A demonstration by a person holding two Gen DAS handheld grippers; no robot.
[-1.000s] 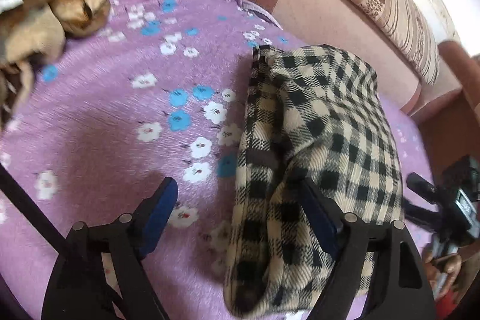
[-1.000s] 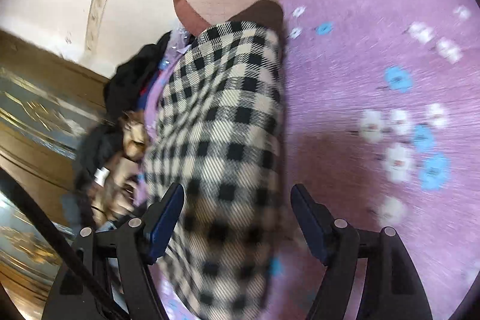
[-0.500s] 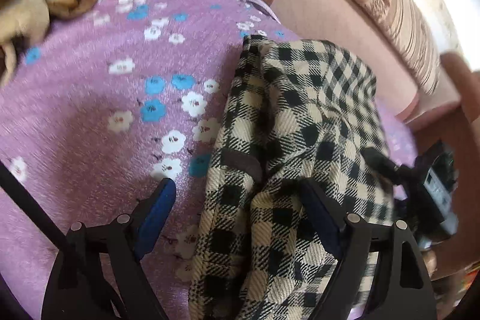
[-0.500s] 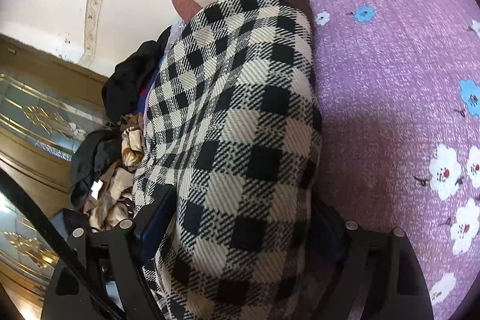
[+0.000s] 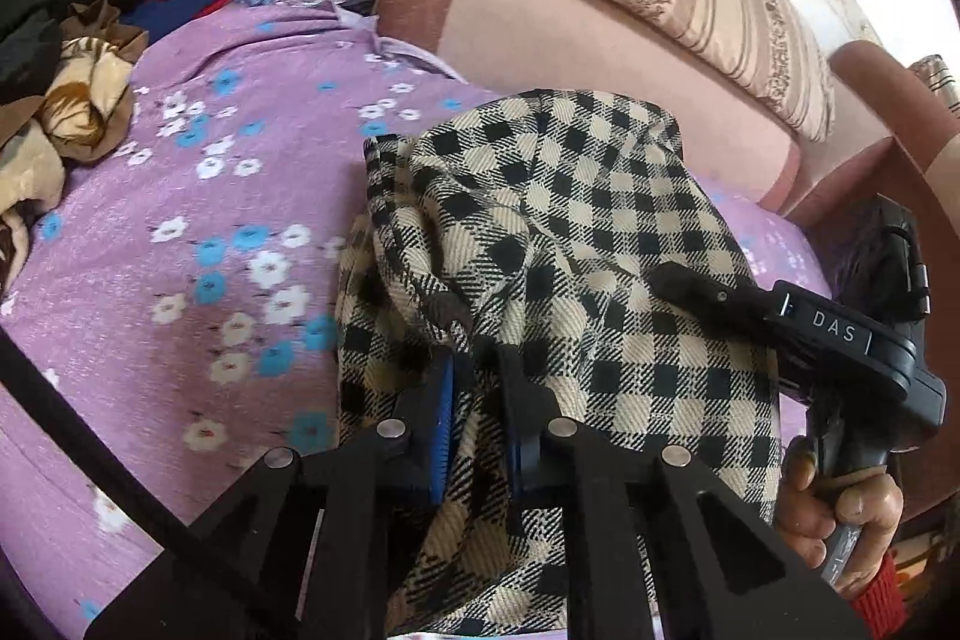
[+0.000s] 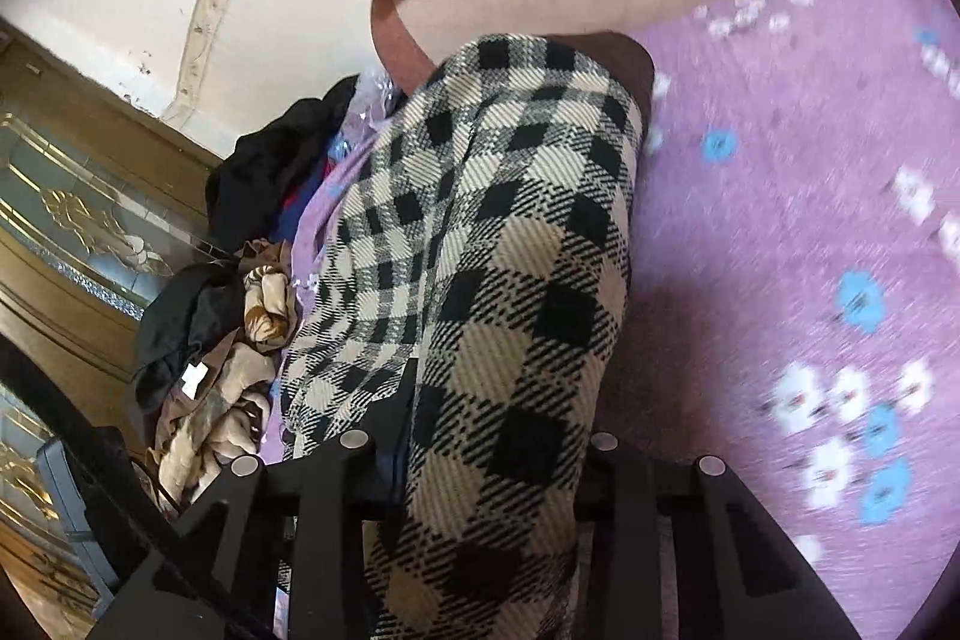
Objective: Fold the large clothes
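Now the left gripper [image 5: 474, 388] has just closed its jaws and pinches a fold of the checked garment [image 5: 600, 232]; the right gripper [image 6: 492, 466] has just closed too, clamped round a thick bunch of the same cloth; the garment lies heaped on the purple sheet [image 5: 180, 196], near the pink cushion [image 5: 570, 10]; a hand [image 5: 840, 514] grips the right tool's handle; other clothes [image 5: 66, 100] are piled well apart.
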